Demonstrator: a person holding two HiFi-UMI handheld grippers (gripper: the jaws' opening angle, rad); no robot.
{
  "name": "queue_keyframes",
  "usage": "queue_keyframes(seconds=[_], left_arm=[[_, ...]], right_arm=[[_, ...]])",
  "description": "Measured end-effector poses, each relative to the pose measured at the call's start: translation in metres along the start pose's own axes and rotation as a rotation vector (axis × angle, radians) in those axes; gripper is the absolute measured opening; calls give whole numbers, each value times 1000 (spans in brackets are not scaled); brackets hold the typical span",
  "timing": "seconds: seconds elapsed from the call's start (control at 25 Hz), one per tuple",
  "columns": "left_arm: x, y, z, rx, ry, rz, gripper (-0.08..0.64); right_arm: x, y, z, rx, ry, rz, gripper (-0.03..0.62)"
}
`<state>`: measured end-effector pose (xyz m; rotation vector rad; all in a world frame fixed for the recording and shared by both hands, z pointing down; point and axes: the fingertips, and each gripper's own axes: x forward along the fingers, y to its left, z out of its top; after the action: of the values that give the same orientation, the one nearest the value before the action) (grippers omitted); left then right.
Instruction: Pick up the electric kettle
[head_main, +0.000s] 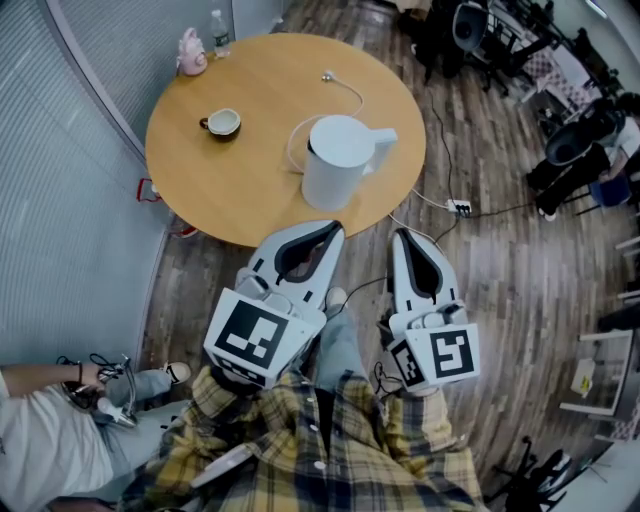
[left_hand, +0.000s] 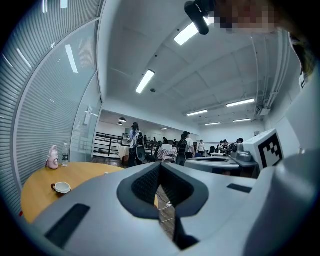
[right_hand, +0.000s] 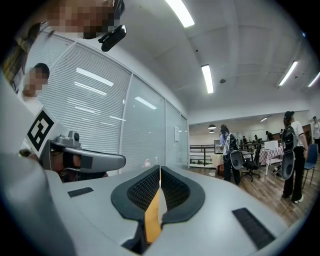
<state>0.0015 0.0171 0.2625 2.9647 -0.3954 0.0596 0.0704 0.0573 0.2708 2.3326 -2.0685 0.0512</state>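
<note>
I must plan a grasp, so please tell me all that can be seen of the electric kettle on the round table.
The electric kettle is a plain white cylinder, plastic by its look, with a closed lid and a handle toward the picture's right. It stands upright on the wooden table, near the person's edge. A white cord loops from behind it, plug lying loose. Nothing else touches it.

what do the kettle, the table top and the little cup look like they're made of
Electric kettle: matte white shell, probably plastic; no metallic shine.
Table: wood or wood-look laminate; smooth orange-brown top, faint sheen.
Cup: likely glazed ceramic; white, dark handle, too small to be sure.
</note>
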Motion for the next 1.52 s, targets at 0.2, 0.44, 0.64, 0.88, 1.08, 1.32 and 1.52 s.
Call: queue_keyframes(seconds=[0.2,0.44,0.64,0.88,1.08,1.32,1.52], left_arm=[[40,20,10,5,-9,43,3],[88,49,26,-6,-25,130,3],[121,70,37,-10,-42,226,3],[150,91,41,-24,-61,332,3],[163,100,37,-23,-68,398,3],[164,110,35,-29,-58,443,3],[159,115,37,-17,-52,458,3]], right_arm=[[39,-32,7,-9,-2,44,35],[90,-69,18,-20,6,121,35],[126,-97,24,-36,15,199,35],[163,-123,23,-57,24,283,35],[183,-139,18,-68,29,332,35],[197,-146,11,-64,40,345,35],[201,-144,10,-57,38,341,35]])
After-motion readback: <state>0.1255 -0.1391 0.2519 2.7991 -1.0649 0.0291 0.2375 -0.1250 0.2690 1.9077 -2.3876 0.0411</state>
